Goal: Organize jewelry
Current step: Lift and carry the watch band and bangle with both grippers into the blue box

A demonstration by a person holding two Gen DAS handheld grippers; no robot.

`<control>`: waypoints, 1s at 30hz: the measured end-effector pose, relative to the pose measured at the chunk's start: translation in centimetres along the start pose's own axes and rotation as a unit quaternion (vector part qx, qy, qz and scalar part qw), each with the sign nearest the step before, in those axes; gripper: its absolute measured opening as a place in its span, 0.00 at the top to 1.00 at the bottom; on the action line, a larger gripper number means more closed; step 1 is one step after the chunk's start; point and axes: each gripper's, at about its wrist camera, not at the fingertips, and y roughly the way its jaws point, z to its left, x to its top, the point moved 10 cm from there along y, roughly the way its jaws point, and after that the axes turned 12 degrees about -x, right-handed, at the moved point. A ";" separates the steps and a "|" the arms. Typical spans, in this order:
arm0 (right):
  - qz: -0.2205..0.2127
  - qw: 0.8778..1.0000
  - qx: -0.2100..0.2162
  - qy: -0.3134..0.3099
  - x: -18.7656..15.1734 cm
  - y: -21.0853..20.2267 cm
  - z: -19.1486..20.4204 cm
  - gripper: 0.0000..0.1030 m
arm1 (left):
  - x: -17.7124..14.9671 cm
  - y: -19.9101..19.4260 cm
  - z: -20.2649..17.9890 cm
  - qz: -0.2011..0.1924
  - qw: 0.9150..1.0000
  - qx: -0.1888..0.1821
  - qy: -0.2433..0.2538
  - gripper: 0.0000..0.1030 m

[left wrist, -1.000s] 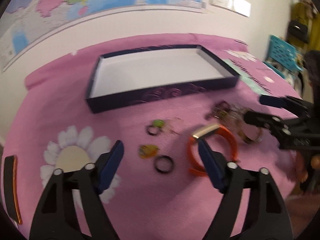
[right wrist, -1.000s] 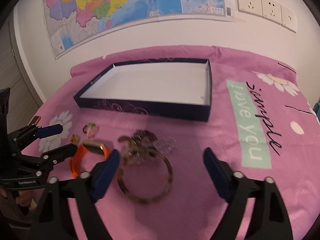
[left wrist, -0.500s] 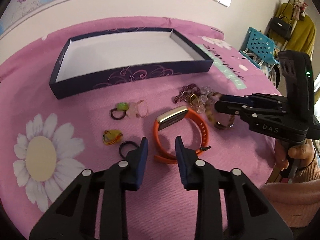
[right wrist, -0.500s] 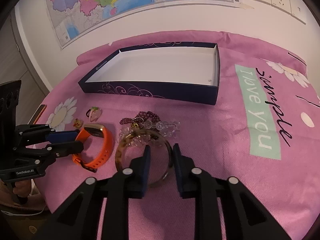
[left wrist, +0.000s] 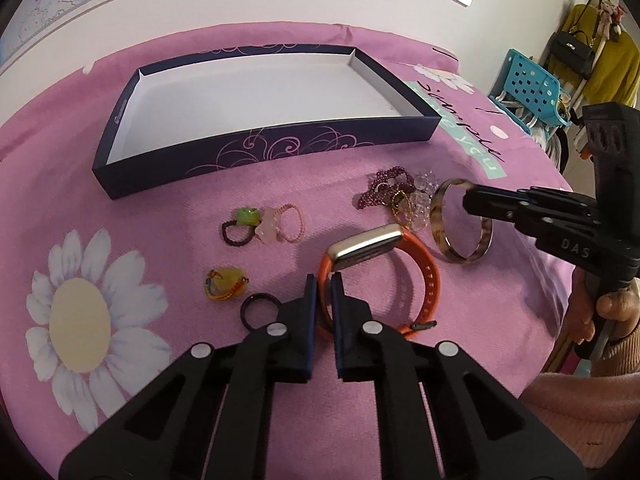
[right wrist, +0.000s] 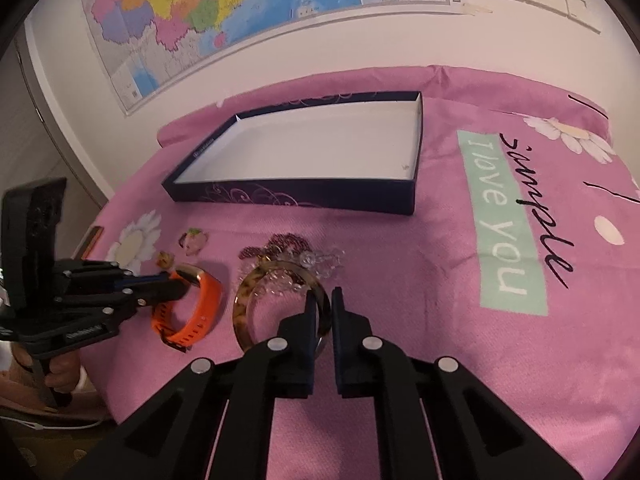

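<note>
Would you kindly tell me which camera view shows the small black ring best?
The left wrist view: the small black ring lies clear on the pink cloth beside the left gripper. The right wrist view does not show it.

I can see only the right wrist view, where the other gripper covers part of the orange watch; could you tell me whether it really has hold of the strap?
Observer: Yes. In the left wrist view the left gripper is shut on the orange watch, pinching the strap just below the metal face.
Operator: Thank you. Is anything small lying near it that I cannot see?
Observer: A black ring lies flat on the pink cloth, just left of the fingers and apart from the strap.
Operator: And how does my own grip look from there?
Observer: The right gripper, its jaws closing, has the bangle rim between its tips.
</note>
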 end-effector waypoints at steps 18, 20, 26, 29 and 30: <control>-0.042 0.999 0.016 -0.023 6.6 -0.4 1.3 0.94 | 4.1 -3.6 1.2 -0.046 0.998 -0.044 -0.017 0.94; -0.048 0.998 0.013 -0.026 8.0 0.0 1.3 0.94 | 5.6 -4.1 2.1 -0.058 0.998 -0.036 -0.018 0.94; -0.048 0.999 0.011 -0.013 12.4 2.6 0.4 0.94 | 10.5 -4.0 5.7 -0.072 0.997 -0.013 -0.035 0.94; -0.042 0.999 -0.001 -0.009 14.6 4.7 -0.2 0.94 | 13.1 -3.0 8.4 -0.071 0.996 0.006 -0.050 0.94; -0.037 0.999 -0.005 -0.006 15.2 5.6 -0.4 0.94 | 13.7 -2.7 9.0 -0.070 0.996 0.013 -0.052 0.94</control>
